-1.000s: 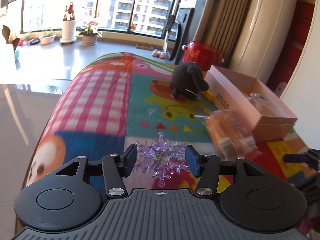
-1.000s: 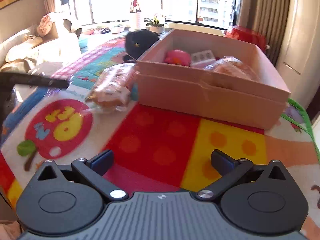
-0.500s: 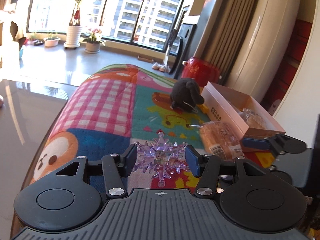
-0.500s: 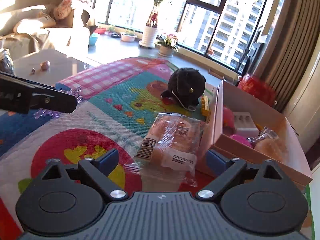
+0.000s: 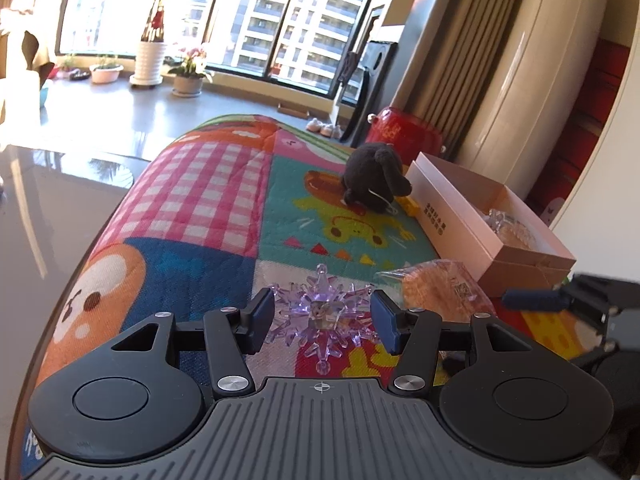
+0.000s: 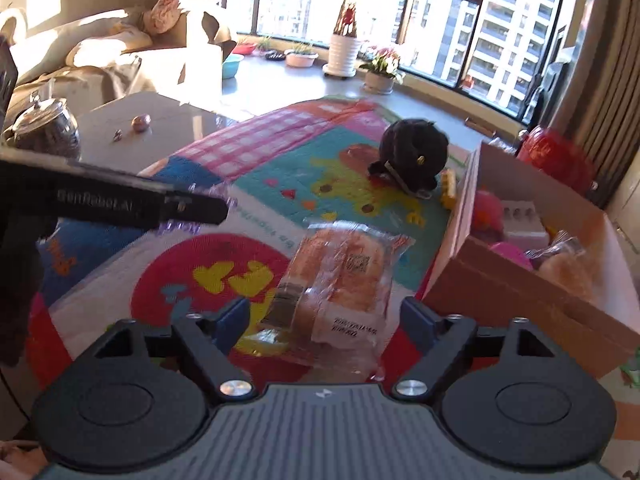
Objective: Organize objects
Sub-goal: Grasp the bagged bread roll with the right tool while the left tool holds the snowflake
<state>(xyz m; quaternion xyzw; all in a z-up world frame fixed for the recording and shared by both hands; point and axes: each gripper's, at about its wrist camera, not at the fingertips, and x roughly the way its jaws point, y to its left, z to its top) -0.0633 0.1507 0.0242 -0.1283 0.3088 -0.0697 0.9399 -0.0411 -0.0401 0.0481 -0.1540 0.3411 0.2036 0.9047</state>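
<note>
Between the left gripper (image 5: 323,321) pads sits a purple crystal snowflake (image 5: 320,314), clamped on both sides. Over the wrapped bread (image 6: 340,280) (beside the cardboard box (image 6: 520,300)) hangs the right gripper (image 6: 325,316), spread wide, holding nothing.

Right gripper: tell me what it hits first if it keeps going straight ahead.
Most likely the wrapped bread, lying just ahead between the open fingers of the right gripper; depth is uncertain.
</note>
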